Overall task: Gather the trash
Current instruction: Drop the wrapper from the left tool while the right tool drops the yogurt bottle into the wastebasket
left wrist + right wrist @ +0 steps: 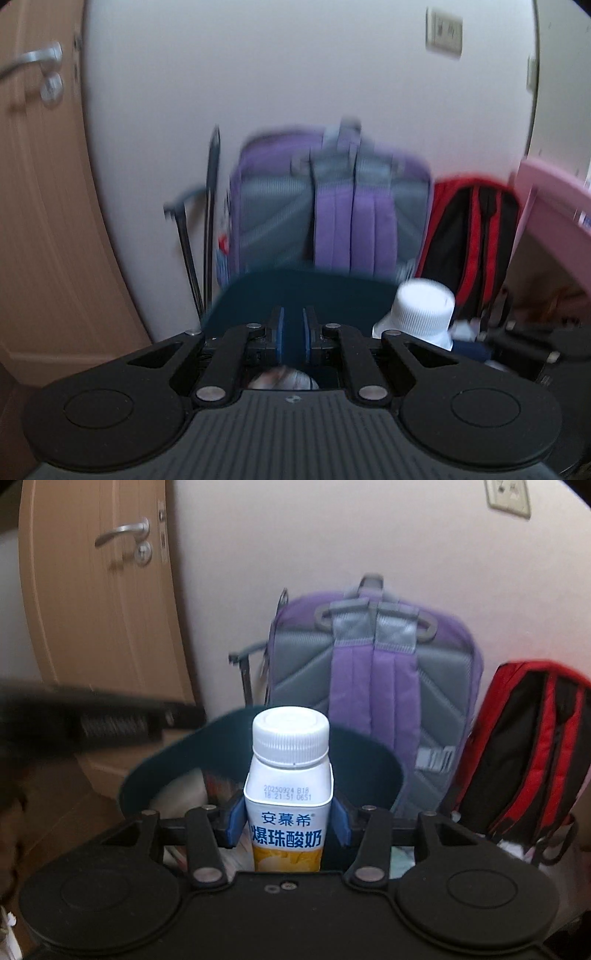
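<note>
From my left gripper [293, 332], jaws drawn nearly together and empty, I see the dark bin [295, 295] just ahead, with the bottle [421, 310] at its right. From my right gripper [288, 821], jaws clamped on that upright bottle [290, 786], the bin [369, 760] sits just behind it, backpacks [373, 686] against the wall.
</note>
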Demonstrator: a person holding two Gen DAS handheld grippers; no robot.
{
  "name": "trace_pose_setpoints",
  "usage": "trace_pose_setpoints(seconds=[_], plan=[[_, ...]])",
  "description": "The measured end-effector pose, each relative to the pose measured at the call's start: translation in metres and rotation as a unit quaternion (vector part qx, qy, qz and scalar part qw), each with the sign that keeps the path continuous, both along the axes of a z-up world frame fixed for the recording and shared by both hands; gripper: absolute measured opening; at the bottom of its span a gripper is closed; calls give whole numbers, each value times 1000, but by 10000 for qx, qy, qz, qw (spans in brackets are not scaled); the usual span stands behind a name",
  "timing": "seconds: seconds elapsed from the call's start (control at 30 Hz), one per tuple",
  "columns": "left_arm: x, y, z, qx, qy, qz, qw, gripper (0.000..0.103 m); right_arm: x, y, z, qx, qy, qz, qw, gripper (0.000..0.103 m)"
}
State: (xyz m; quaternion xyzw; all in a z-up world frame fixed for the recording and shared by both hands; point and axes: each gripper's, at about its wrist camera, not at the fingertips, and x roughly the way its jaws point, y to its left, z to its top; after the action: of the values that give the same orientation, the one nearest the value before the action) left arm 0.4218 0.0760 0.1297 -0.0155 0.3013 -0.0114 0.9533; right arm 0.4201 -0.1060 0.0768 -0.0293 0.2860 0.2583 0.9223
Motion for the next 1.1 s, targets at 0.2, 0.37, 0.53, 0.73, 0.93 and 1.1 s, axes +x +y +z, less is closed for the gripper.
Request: trace_pose_setpoints(seconds=[0.2, 0.37, 0.53, 0.73, 0.93, 1.1], plan=[[6, -1, -44, -51, 584, -40, 9983, 10, 3, 4, -18, -249, 236, 106, 9994, 47], [0, 0, -53, -261, 755, -26, 9968, 11, -11, 0, -17, -392, 161, 227, 9988, 48], [-11, -3, -48, -208, 762, -2, 9969, 13, -34, -10, 0, -480, -125, 278, 9984, 48], [-41, -7, -24, -232, 584, -56, 9980, 39, -66, -32, 26, -362, -235, 237, 9988, 49], [-91, -17, 4, -143, 266, -145, 9994, 59, -113, -50, 45, -374, -370, 238, 9983, 49], [-132, -23, 18, -24, 202, -213, 9996, 68, -154, -66, 53, -316, -363, 263, 9985, 51]])
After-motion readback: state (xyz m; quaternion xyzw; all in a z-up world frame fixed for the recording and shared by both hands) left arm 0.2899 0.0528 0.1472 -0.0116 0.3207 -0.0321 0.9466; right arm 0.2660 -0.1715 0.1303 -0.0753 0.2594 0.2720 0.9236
